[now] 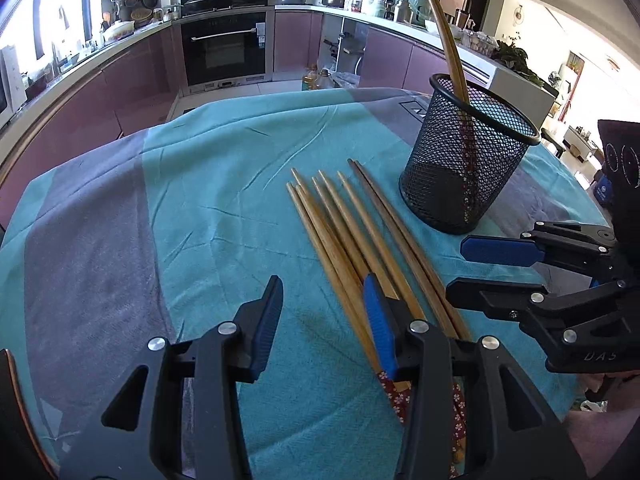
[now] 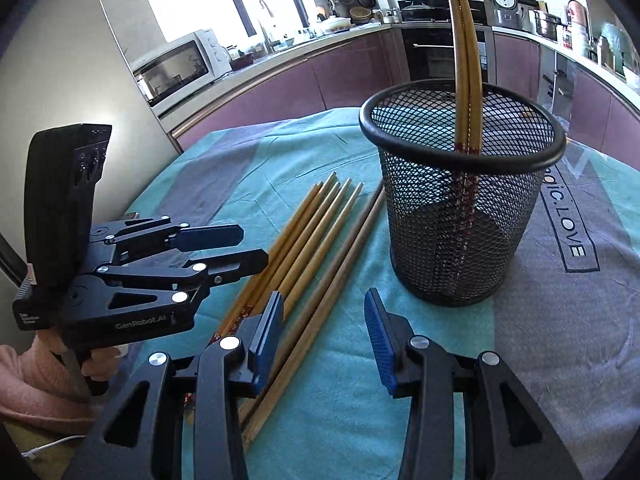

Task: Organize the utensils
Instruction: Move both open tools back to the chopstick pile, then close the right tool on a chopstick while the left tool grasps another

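Note:
Several wooden chopsticks [image 1: 348, 220] lie side by side on the teal cloth, left of a black mesh cup [image 1: 460, 168]. Two more chopsticks [image 1: 448, 40] stand in that cup. My left gripper [image 1: 322, 292] hovers open over the near ends of the loose ones, with its right finger above them and nothing between the pads. My right gripper [image 1: 456, 270] is open at the right. In the right wrist view my right gripper [image 2: 322, 308] is open and empty above the chopsticks [image 2: 320, 232], and a dark pair lies on the cloth under its gap. The cup [image 2: 460, 220] is just beyond it and the left gripper [image 2: 256, 246] is at the left.
A teal and grey cloth [image 1: 200, 200] covers the table, whose far edge drops toward purple kitchen cabinets and an oven [image 1: 224, 48]. A microwave [image 2: 176, 68] sits on the counter. A hand in a pink sleeve [image 2: 40, 380] holds the left gripper's handle.

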Demonstrator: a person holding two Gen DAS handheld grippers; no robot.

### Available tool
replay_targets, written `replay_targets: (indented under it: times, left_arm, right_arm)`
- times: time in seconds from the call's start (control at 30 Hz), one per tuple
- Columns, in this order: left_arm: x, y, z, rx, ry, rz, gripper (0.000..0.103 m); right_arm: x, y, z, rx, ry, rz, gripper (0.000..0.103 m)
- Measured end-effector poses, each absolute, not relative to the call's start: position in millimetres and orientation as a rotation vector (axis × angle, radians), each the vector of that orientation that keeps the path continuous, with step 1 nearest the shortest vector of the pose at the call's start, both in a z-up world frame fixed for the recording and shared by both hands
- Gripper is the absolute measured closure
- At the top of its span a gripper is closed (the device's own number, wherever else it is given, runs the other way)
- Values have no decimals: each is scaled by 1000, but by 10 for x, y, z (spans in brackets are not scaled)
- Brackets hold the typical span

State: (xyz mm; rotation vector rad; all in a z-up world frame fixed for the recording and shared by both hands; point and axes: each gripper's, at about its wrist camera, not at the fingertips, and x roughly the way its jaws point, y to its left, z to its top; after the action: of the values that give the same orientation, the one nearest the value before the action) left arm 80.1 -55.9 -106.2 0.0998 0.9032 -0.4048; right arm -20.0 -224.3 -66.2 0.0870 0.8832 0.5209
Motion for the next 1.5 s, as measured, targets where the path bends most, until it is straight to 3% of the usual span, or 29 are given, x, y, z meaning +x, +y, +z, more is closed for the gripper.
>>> replay_targets:
  times: [0.4, 0.7, 1.17, 1.3, 1.5]
  left_arm:
    - [865, -383, -1137, 34, 938, -425, 66]
    - [864, -327, -1187, 42, 949, -434, 72]
    - [999, -418, -1221, 83, 956, -397, 77]
    - [1031, -430, -1218, 72, 956, -384, 86]
    - [1036, -379, -1220, 14, 959, -367, 93]
  right_arm:
    - [-116, -2164, -749, 57, 903, 466, 65]
    - [-117, -2126, -762, 16, 917, 431, 76]
    - [40, -1896, -783, -17, 910, 374, 75]
    - [55, -1958, -791, 28, 913, 364, 91]
    - [39, -2045, -799, 103, 916, 373, 96]
